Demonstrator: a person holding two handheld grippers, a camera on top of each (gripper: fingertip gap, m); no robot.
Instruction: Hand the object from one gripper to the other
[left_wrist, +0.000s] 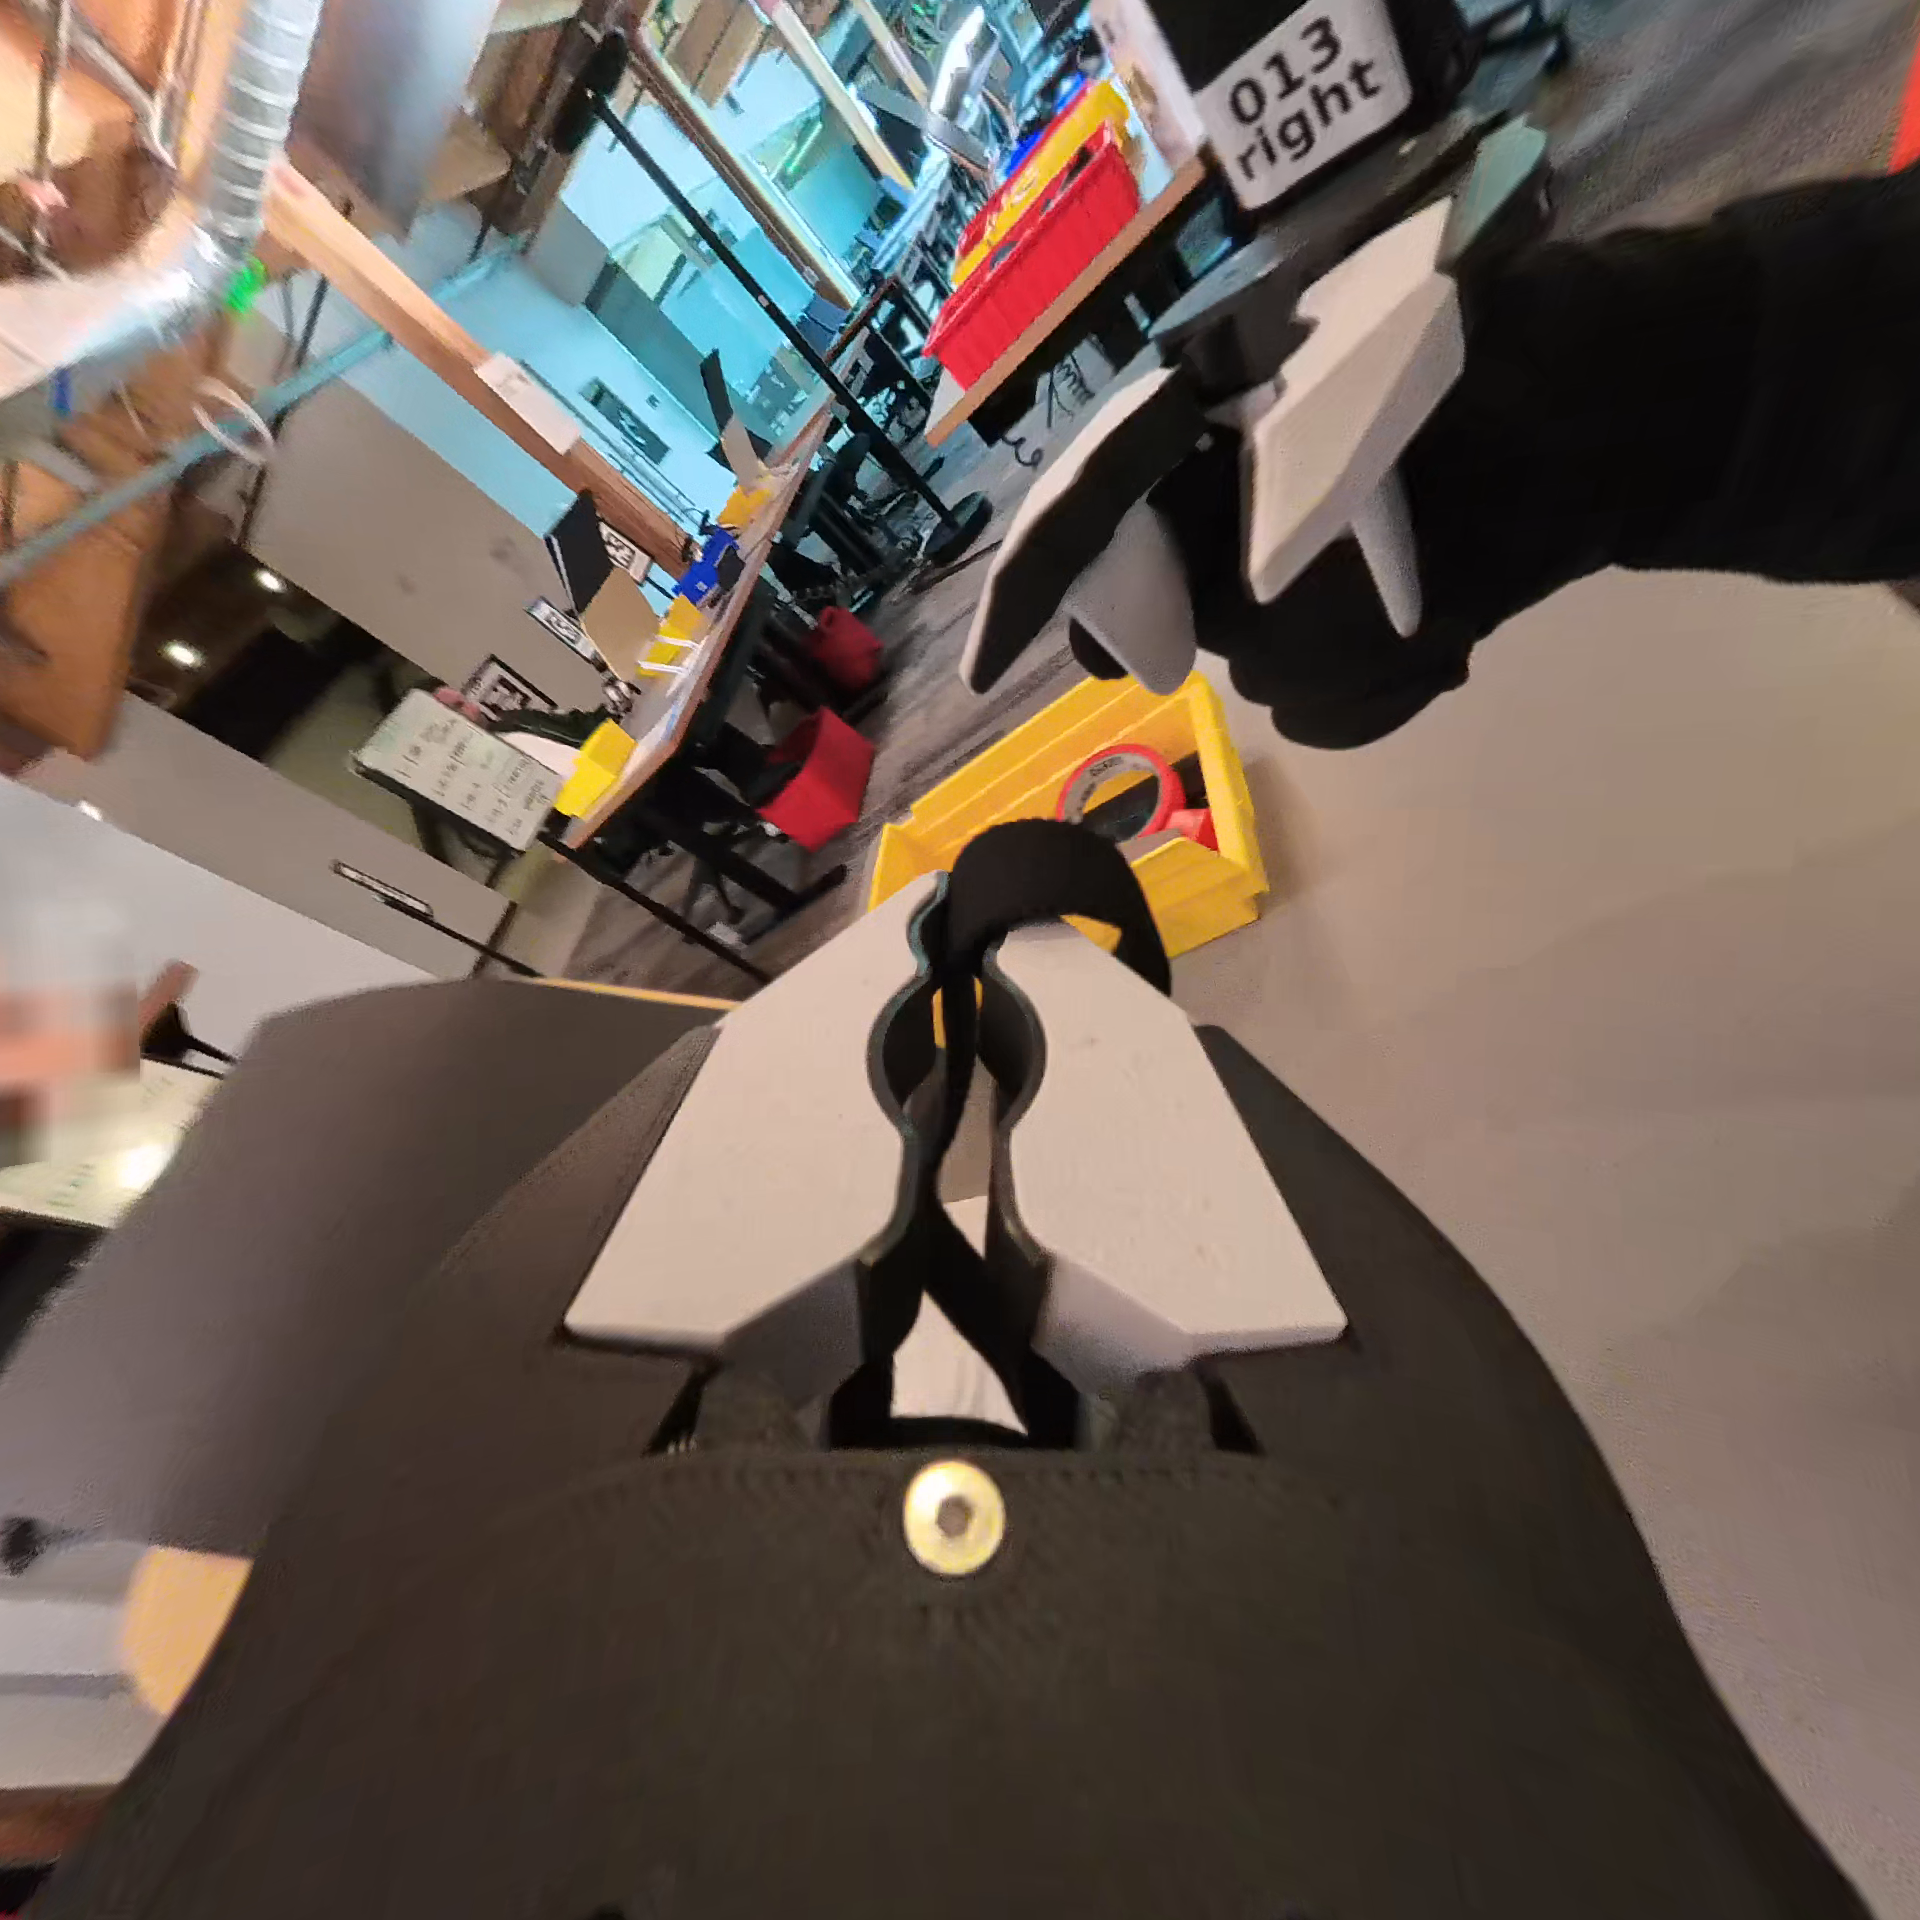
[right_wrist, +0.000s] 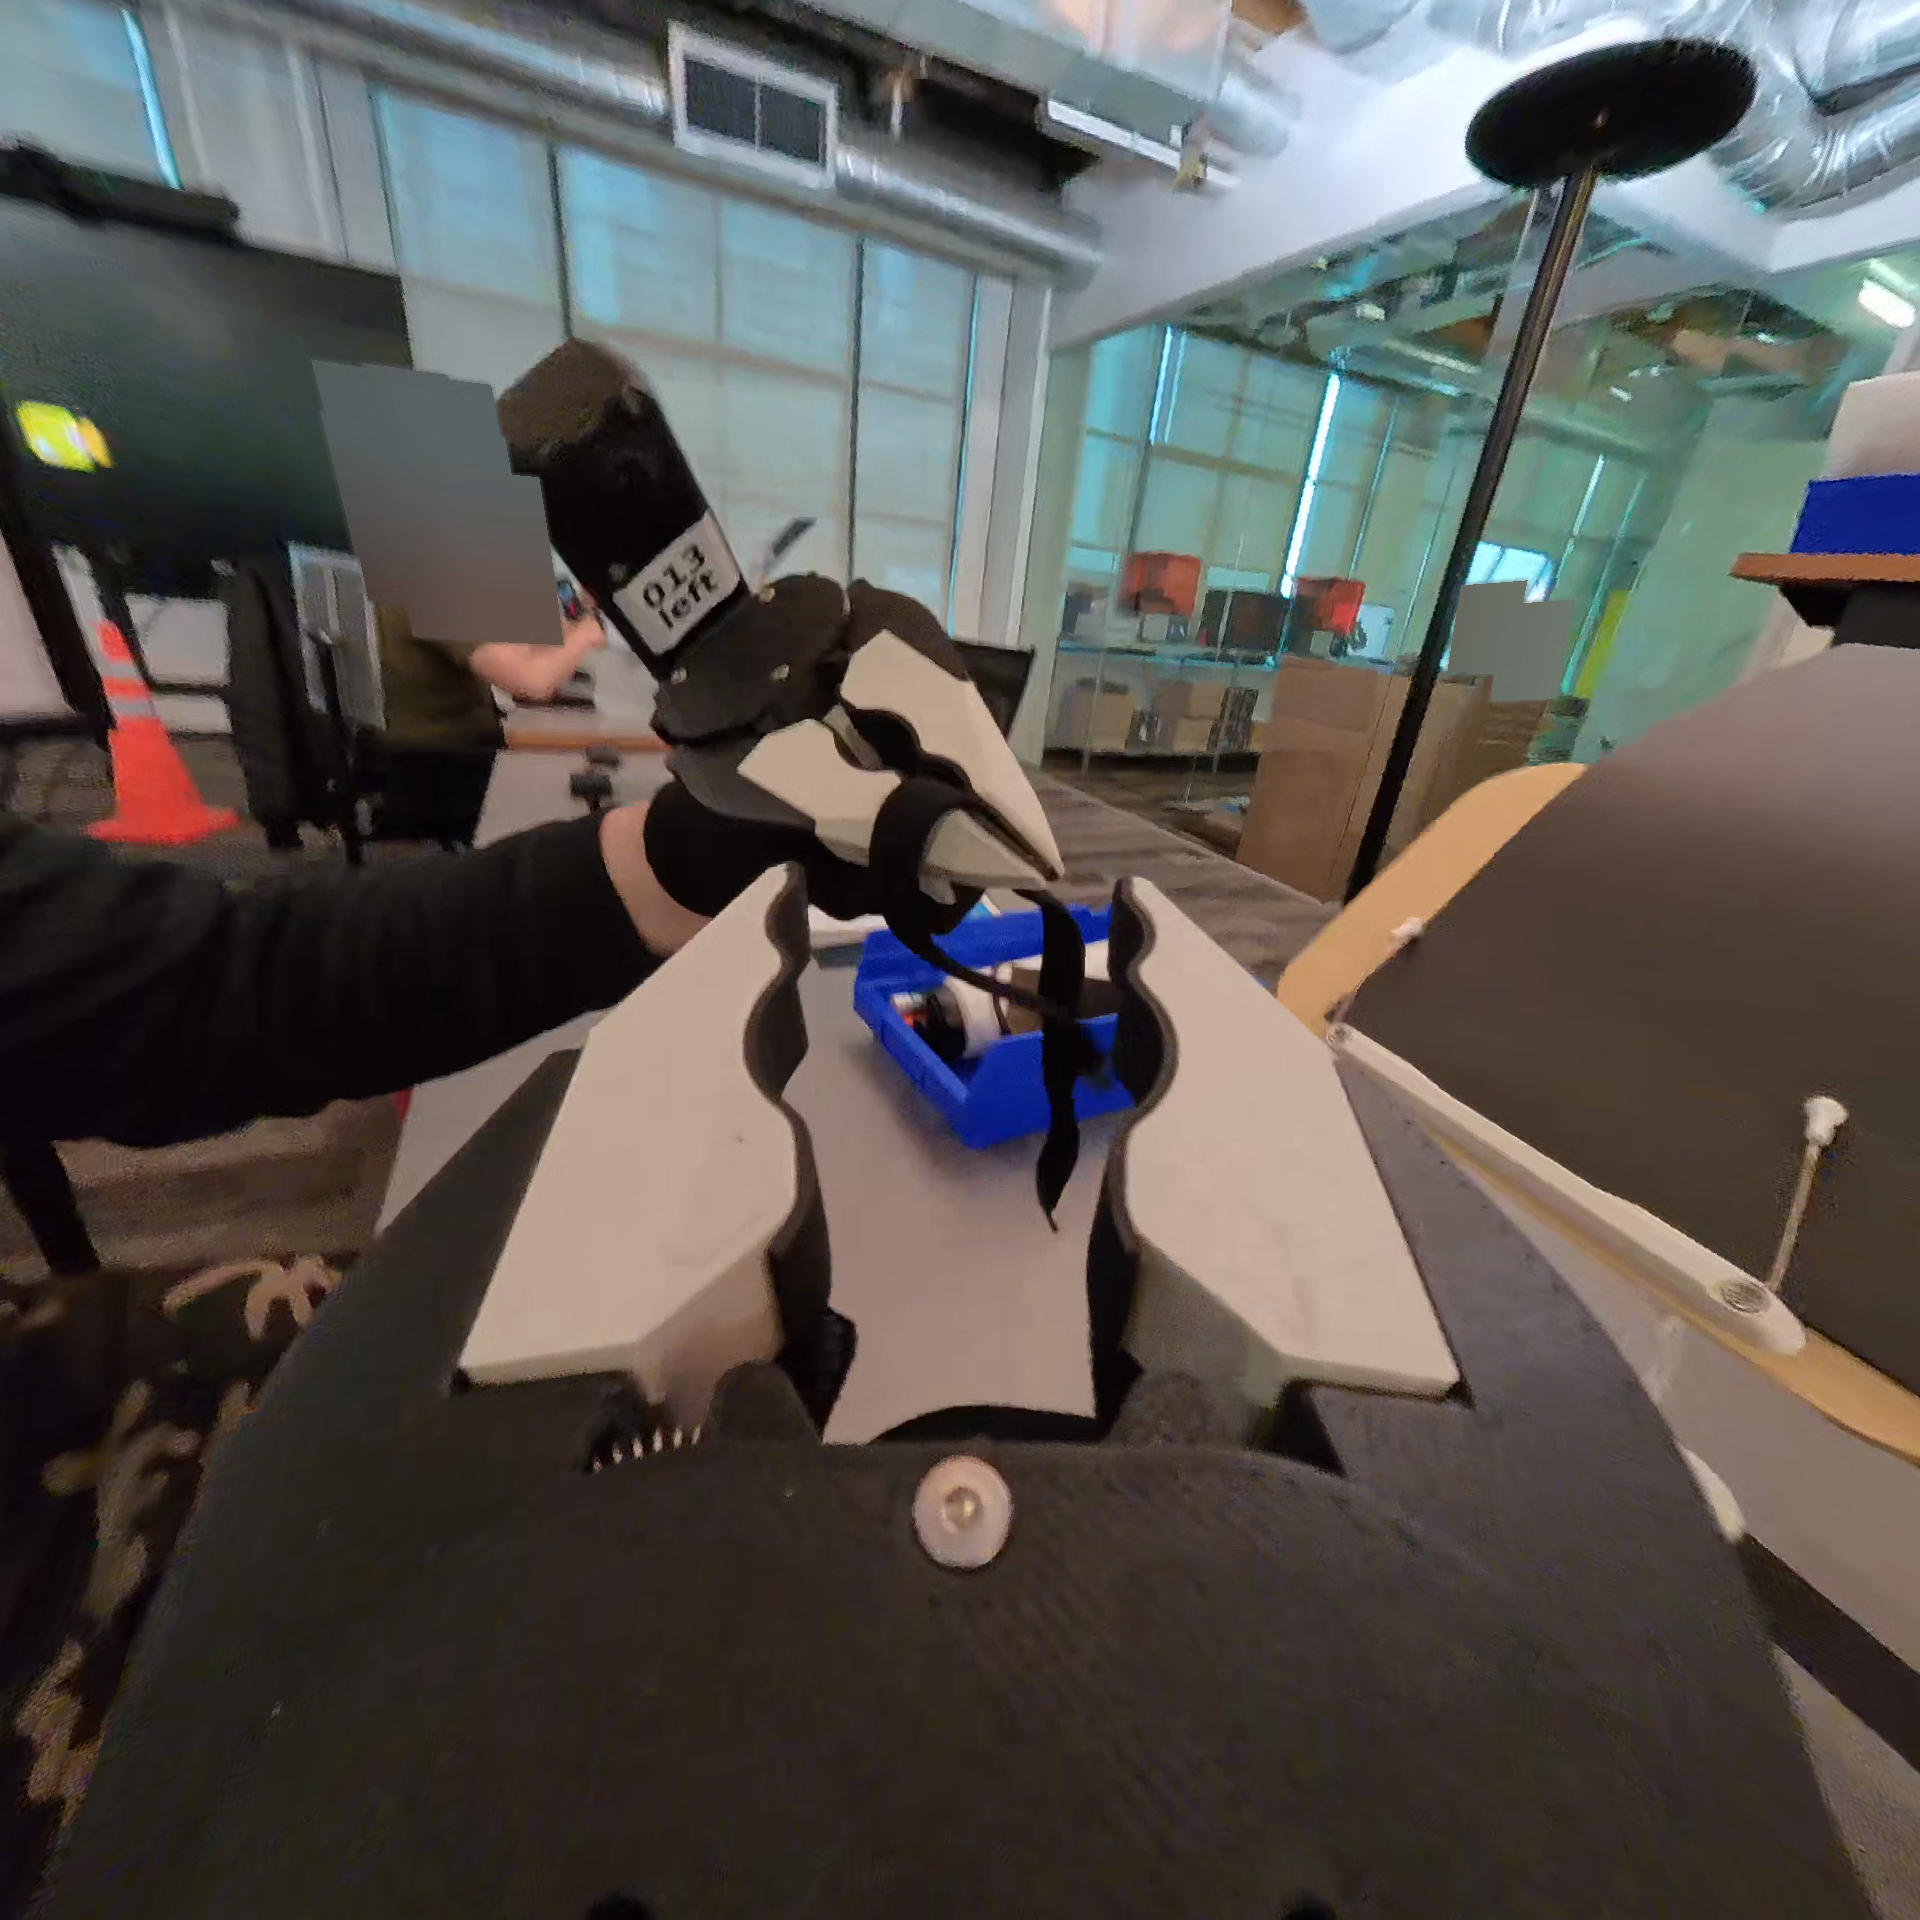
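Note:
My left gripper (left_wrist: 966, 935) is shut on a black strap (left_wrist: 1039, 868). The strap loops out past its fingertips and crosses between its fingers. In the right wrist view the left gripper (right_wrist: 997, 847) is held up in a gloved hand, with the strap wrapped around its tip. The strap's tail (right_wrist: 1060, 1132) hangs down between the open fingers of my right gripper (right_wrist: 956, 894), close to the right finger, and nothing is gripping it there. The right gripper (left_wrist: 1195, 623) also shows in the left wrist view, open, above and to the right of the strap.
A yellow bin (left_wrist: 1226, 883) with a red tape roll (left_wrist: 1122, 790) sits on the grey table (left_wrist: 1558, 1039). A blue bin (right_wrist: 987, 1101) with small items lies under the strap. A dark board (right_wrist: 1662, 935) stands at the right. An orange cone (right_wrist: 145, 748) and a person are far off. Tip to tip, the grippers are about 4 centimeters apart.

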